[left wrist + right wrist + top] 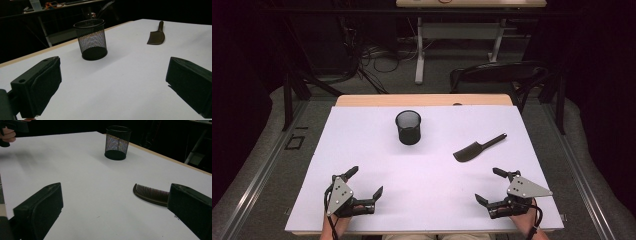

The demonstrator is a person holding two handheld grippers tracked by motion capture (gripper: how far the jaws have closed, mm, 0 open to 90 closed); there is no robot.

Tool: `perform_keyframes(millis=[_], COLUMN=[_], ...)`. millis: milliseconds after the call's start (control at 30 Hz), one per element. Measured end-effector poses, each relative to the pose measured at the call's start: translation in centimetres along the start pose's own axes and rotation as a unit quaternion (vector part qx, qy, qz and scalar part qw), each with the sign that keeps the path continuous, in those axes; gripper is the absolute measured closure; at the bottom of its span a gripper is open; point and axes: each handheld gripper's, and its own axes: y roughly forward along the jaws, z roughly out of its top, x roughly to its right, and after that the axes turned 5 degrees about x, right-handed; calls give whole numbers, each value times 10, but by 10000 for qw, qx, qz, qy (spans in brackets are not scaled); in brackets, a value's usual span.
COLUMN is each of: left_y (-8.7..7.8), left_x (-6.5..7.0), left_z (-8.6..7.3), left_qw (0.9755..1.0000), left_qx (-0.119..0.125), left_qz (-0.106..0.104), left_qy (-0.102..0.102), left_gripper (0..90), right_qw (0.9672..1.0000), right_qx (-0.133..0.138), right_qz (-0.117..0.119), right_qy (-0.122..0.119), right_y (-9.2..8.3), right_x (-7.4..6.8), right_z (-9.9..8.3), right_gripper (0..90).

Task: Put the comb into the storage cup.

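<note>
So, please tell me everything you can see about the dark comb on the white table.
The comb is dark brown, seemingly plastic, with a wide curved body, one row of fine teeth and a narrow handle. It lies flat on the white table, handle pointing away to the right, right of the mesh cup and apart from it. Nothing touches it.

Table surface mostly bare white sheet. Two obstacles on it: mesh pen cup, upright, toward the far edge, a little left of centre; dark comb, lying flat, right of centre, handle angled toward the far right corner. Wide open lane between cup and comb. Near half of the table free across its whole width. Left hand-held gripper near the near left corner, right hand-held gripper near the near right corner, broad gap between them. Comb lies just ahead of the right one; cup well apart from both.
</note>
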Motion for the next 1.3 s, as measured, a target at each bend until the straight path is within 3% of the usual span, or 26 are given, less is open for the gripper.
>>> perform_keyframes(millis=[833,1300], left_y=[7,10], left_x=[-1,-1], left_z=[2,1], left_qw=[10000,10000], left_qx=[28,8], left_qz=[-33,-70], left_qy=[23,30], left_gripper=[1,1], right_qw=[9996,9988], right_qx=[-261,-392], right_qz=[-107,-288], right_qy=[-38,-2], right_y=[1,12], right_x=[7,23], right_z=[-1,1], right_gripper=[0,0])
